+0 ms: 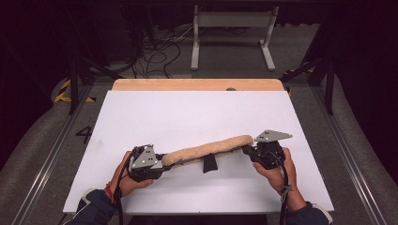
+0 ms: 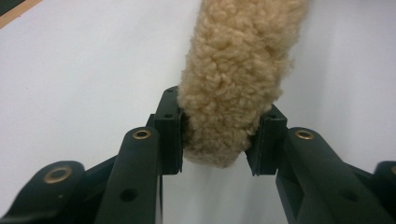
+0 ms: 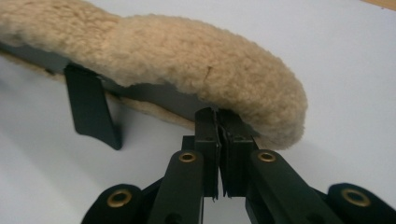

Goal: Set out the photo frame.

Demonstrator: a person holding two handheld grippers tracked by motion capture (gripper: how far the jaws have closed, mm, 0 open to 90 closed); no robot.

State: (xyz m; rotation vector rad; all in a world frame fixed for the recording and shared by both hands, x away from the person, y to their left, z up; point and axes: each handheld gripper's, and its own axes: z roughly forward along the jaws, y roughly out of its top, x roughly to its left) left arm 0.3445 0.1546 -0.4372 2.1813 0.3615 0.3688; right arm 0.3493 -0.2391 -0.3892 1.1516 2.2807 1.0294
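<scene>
A long tan fleece pad [image 1: 206, 150] stretches across the near part of the white table top, with a black tab [image 1: 210, 164] hanging from its middle. My left gripper [image 1: 164, 161] is shut on the pad's left end. In the left gripper view the fleece pad [image 2: 233, 70] is squeezed between the two pads of this gripper [image 2: 219, 135]. My right gripper [image 1: 248, 151] is at the right end. In the right gripper view its jaws [image 3: 218, 121] are nearly together, pinching the thin dark lower edge of the fleece pad [image 3: 187, 60]. The black tab [image 3: 91, 109] hangs at the left.
The white sheet [image 1: 187, 112] covers the table, and a wooden strip [image 1: 197, 84] shows at its far edge. Beyond it a white metal frame [image 1: 232, 28] and cables lie on the floor. Metal rails run along both sides of the table.
</scene>
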